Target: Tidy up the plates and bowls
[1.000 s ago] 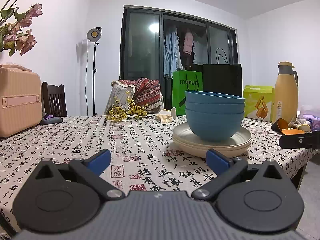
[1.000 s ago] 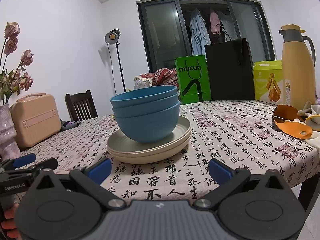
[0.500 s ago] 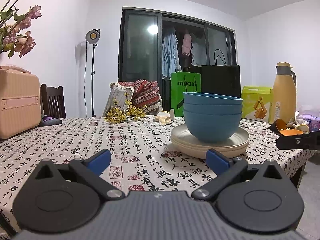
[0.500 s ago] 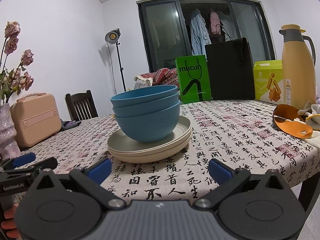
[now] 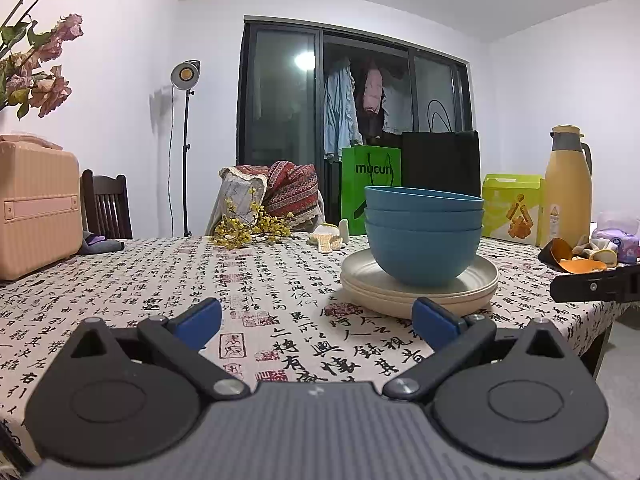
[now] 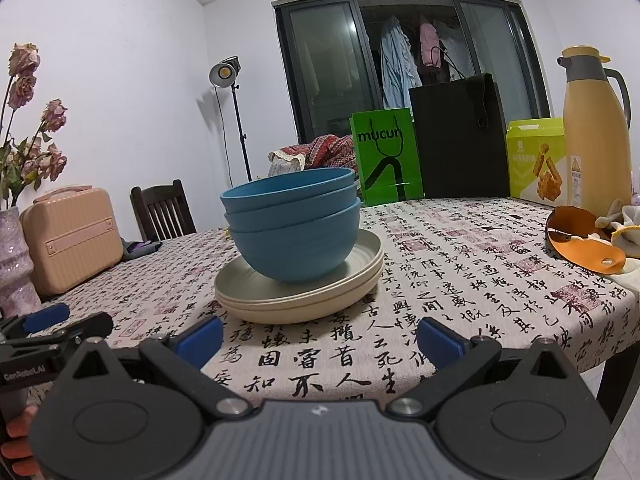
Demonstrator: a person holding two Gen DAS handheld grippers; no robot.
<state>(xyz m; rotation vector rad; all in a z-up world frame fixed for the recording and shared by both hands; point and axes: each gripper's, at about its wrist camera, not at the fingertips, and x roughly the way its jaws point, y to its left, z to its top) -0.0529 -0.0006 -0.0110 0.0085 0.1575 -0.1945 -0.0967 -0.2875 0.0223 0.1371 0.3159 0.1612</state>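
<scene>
The green bag [image 6: 386, 156] reads "mucun".

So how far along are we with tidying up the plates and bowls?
Mostly done, it looks like: the three blue bowls sit nested on the stack of cream plates on the table. Nothing is in hand; the left tongs and right tongs are both open and empty. Whether the stack must go elsewhere, I can't tell.

You're in a home dining rm: clothed table [image 5: 120, 292], wooden chair [image 6: 164, 212], laundry [image 5: 340, 116] hung behind glass doors.
</scene>
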